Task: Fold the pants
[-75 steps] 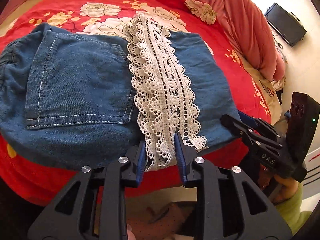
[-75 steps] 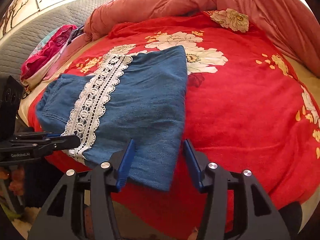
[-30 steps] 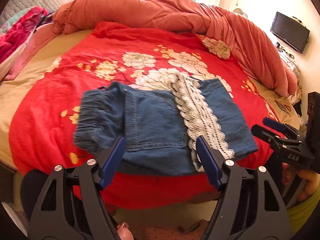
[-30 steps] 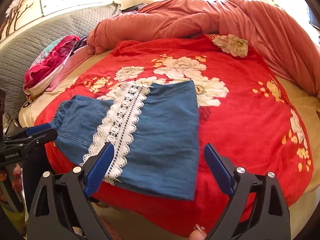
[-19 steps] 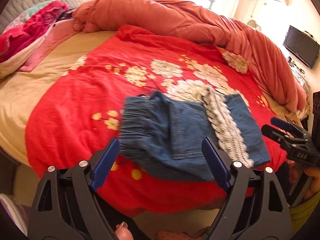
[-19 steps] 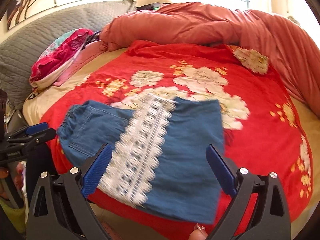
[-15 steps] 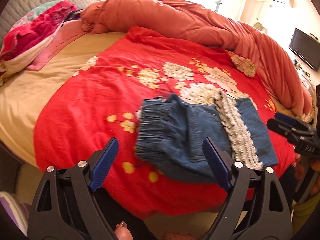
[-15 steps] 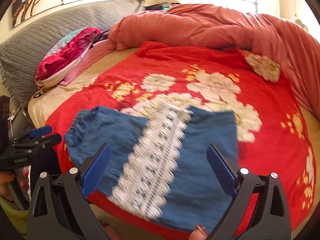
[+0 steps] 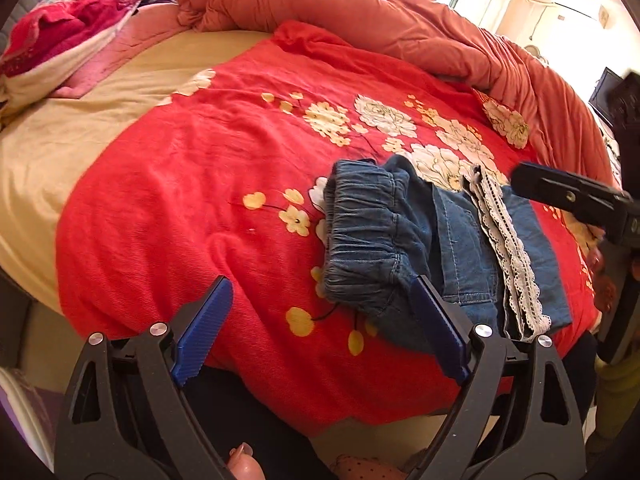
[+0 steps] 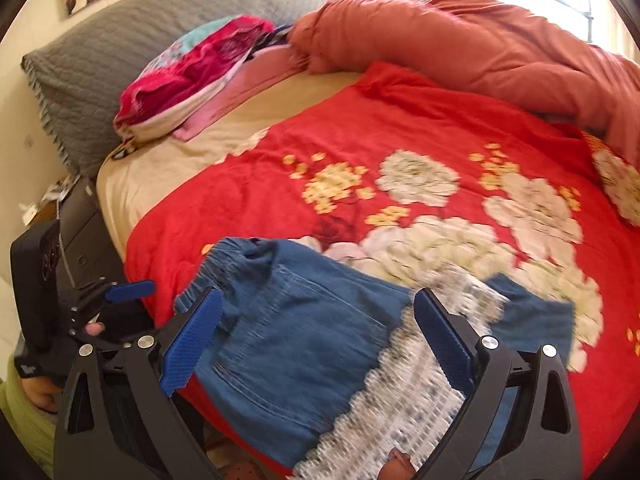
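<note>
Pants (image 9: 432, 248) lie folded on red bedspread (image 9: 192, 184), pillow (image 10: 120, 52) beyond; both grippers' fingers spread, holding nothing.

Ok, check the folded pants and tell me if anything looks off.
The pants lie folded near the bed's front edge, but the waistband end is bunched and humped rather than flat, and the lace strip runs askew across the fold. Both the left gripper and right gripper are open, touching nothing.

Left gripper (image 9: 320, 328) now spread wide and off the lace edge, right gripper (image 10: 316, 340) also spread, both drawn back leftward from the folded pants (image 9: 432, 248).
</note>
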Motion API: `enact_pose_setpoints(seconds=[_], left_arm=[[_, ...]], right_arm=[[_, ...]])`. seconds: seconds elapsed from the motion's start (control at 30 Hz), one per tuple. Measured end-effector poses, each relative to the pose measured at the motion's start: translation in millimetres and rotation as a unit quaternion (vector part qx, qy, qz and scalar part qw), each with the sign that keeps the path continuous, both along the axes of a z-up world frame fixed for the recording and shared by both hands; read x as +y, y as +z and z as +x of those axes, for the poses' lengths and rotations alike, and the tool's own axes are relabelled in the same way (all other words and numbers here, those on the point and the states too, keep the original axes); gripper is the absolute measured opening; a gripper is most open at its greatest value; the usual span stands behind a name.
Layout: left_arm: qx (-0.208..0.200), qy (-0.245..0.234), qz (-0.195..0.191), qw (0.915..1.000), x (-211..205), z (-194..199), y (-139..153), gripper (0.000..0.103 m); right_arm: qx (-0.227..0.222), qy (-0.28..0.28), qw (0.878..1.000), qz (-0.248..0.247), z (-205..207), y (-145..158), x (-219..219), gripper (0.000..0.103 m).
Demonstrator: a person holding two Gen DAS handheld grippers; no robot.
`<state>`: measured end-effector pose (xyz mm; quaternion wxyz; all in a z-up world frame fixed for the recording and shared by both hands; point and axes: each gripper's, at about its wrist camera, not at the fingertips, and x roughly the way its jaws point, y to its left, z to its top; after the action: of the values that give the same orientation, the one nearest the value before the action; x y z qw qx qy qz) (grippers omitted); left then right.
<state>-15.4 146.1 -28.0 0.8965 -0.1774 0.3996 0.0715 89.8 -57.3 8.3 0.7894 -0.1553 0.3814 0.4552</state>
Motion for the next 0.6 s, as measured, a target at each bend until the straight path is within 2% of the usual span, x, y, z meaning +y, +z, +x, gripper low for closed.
enact_pose_setpoints(seconds=[0.07, 0.2, 0.27, 0.47, 0.6], left_arm=[[-0.003, -0.003, -0.012, 0.9999, -0.1, 2.5, -2.4, 0.082], [-0.005, -0.018, -0.053, 0.9984, -4.6, 12.8, -12.6, 0.064], [-0.003, -0.021, -0.060, 0.9980, -6.6, 18.0, -18.6, 0.059], [-0.007, -0.023, -0.073, 0.9970, -3.7, 19.8, -31.1, 0.058], [-0.010, -0.025, -0.073, 0.9970, -4.1, 19.7, -33.2, 0.059]], right_arm=[[0.009, 0.023, 1.000, -0.008, 1.5, -3.2, 15.1, 0.096], [0.019, 0.055, 0.998, -0.031, 3.9, -10.5, 40.6, 0.096], [0.031, 0.074, 0.996, -0.042, 4.3, -15.8, 55.6, 0.096], [0.043, 0.120, 0.989, -0.077, -0.7, -36.9, 93.8, 0.096], [0.048, 0.125, 0.986, -0.102, 1.1, -57.3, 109.2, 0.096]])
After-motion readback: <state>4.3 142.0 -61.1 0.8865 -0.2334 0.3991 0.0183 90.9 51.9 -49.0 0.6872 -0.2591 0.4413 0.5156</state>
